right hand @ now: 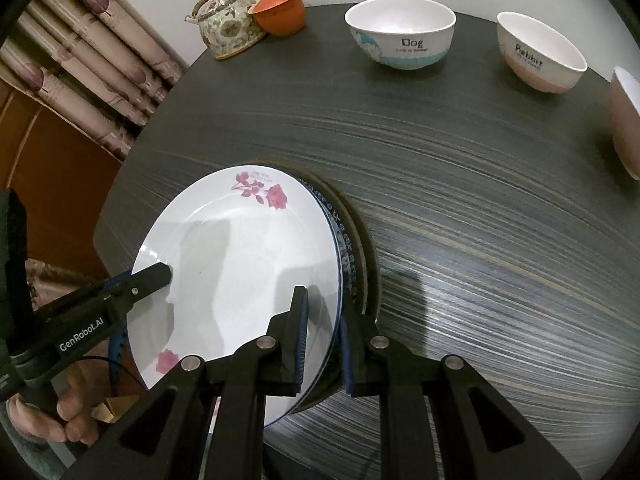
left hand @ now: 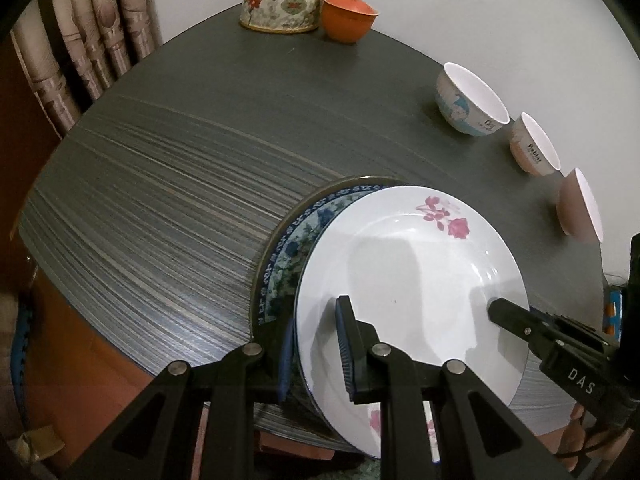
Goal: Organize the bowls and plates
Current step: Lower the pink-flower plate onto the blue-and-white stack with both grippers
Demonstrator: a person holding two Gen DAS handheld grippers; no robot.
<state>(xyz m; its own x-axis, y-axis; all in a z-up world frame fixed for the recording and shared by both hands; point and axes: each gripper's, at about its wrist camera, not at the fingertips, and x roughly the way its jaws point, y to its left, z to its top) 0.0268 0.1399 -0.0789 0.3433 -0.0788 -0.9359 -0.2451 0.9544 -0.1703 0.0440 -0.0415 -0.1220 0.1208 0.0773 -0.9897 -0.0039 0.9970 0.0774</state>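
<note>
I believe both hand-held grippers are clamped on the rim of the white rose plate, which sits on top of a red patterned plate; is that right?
Not quite: the plate underneath is blue patterned, not red, as the left wrist view shows. The rest holds: the left hand-held gripper and the right hand-held gripper each straddle the rim of the white rose plate, which sits on top.

A white rose-patterned plate tops a plate stack at lower centre, its near rim between the left gripper fingers. The right gripper touches its right edge. Three bowls line the right side.
</note>
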